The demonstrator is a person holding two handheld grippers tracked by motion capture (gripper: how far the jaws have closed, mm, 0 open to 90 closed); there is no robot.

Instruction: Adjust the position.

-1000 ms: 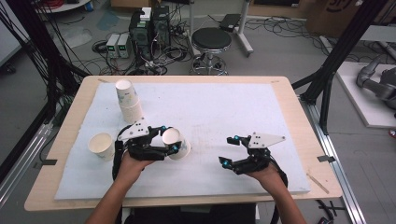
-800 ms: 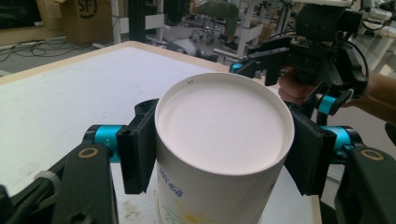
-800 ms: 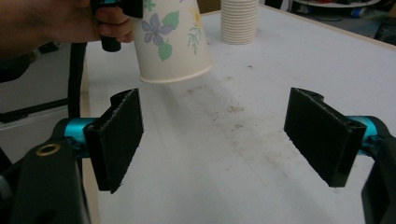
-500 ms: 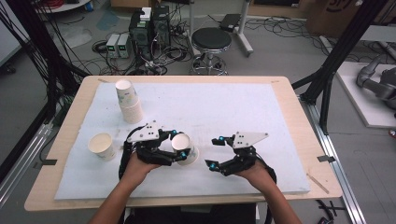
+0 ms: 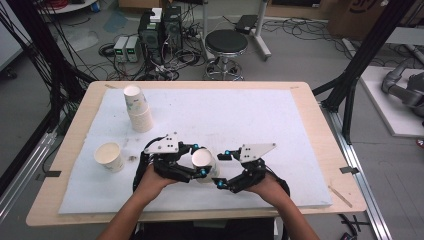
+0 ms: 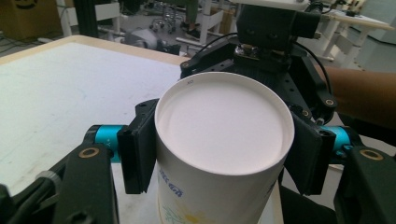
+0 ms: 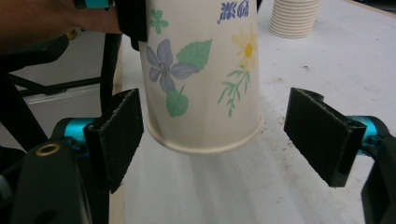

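A flower-printed paper cup (image 5: 205, 159) is lifted off the white mat (image 5: 240, 120), with my left gripper (image 5: 199, 161) shut on its sides. In the left gripper view both pads (image 6: 139, 151) press the cup (image 6: 224, 126), whose round white end faces the camera. My right gripper (image 5: 222, 168) is just right of the cup, open. In the right gripper view the cup (image 7: 201, 70) hangs above the mat between the wide-apart jaws of the right gripper (image 7: 224, 135), touching neither pad (image 7: 119, 133).
A stack of paper cups (image 5: 138, 108) stands at the mat's far left and shows as a stack (image 7: 295, 16) in the right gripper view. A single cup (image 5: 110, 156) stands left of my left hand. The wooden table edge (image 5: 200, 219) lies close below both hands.
The left gripper has carried the cup to the right. The right gripper has moved left, so its open jaws now flank the cup's end.
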